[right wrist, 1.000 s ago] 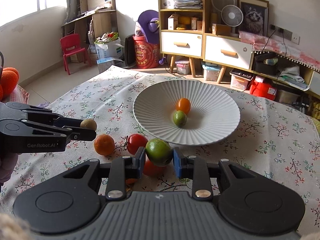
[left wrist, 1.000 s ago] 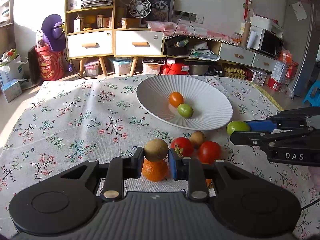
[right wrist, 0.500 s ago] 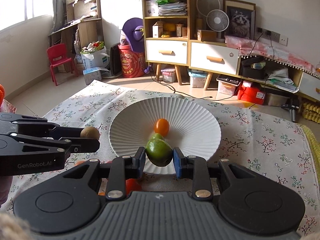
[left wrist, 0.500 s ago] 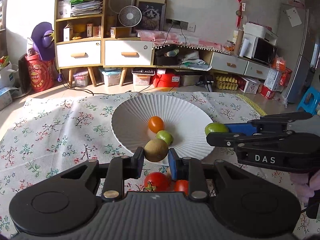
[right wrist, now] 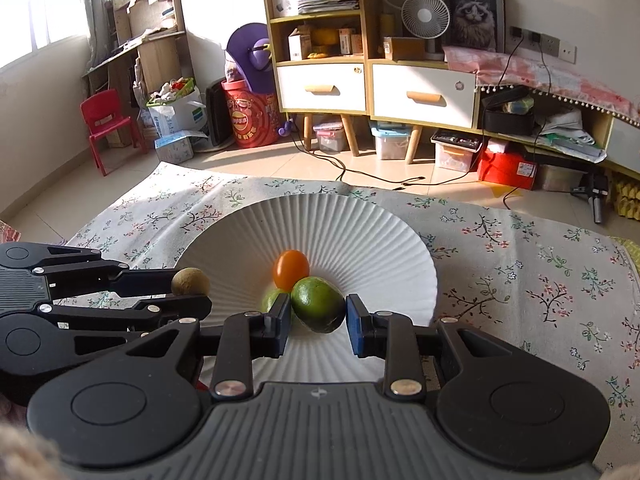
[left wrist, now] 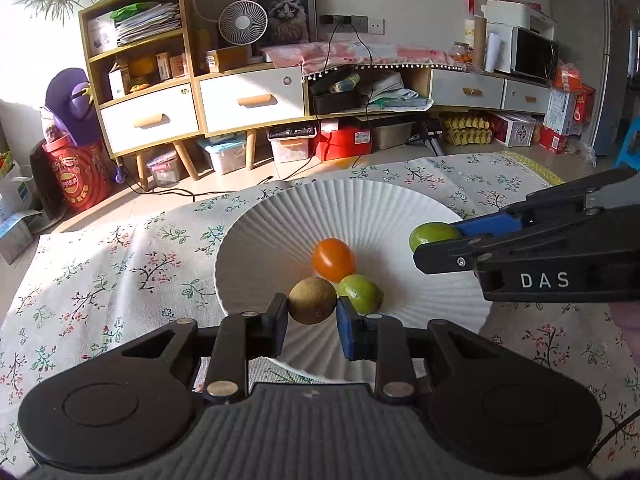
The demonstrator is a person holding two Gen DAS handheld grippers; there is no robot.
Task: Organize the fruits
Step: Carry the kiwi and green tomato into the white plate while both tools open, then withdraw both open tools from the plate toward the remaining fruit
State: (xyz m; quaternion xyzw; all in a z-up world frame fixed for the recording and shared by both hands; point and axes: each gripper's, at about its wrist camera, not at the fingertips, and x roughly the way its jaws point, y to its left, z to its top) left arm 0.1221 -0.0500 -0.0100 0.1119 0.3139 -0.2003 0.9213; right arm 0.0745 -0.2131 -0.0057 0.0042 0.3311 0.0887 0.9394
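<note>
A white ribbed plate (left wrist: 400,208) (right wrist: 360,224) sits on the floral tablecloth. It holds an orange fruit (left wrist: 333,259) (right wrist: 291,268) and a green lime (left wrist: 362,294) (right wrist: 270,300). My left gripper (left wrist: 312,316) is shut on a brown kiwi (left wrist: 312,300) (right wrist: 190,281) above the plate's near side. My right gripper (right wrist: 318,318) is shut on a green fruit (right wrist: 318,303) (left wrist: 434,236) above the plate's right side. Each gripper shows in the other's view.
The floral tablecloth (left wrist: 120,264) covers the table, whose far edge lies just beyond the plate. Behind it stand a shelf unit with drawers (left wrist: 148,92), a low cabinet (left wrist: 464,88), boxes and a red chair (right wrist: 106,124).
Both grippers have moved forward with their fruits, from over the loose fruit on the cloth to above the plate. The tomatoes and orange on the cloth have passed out of view.
</note>
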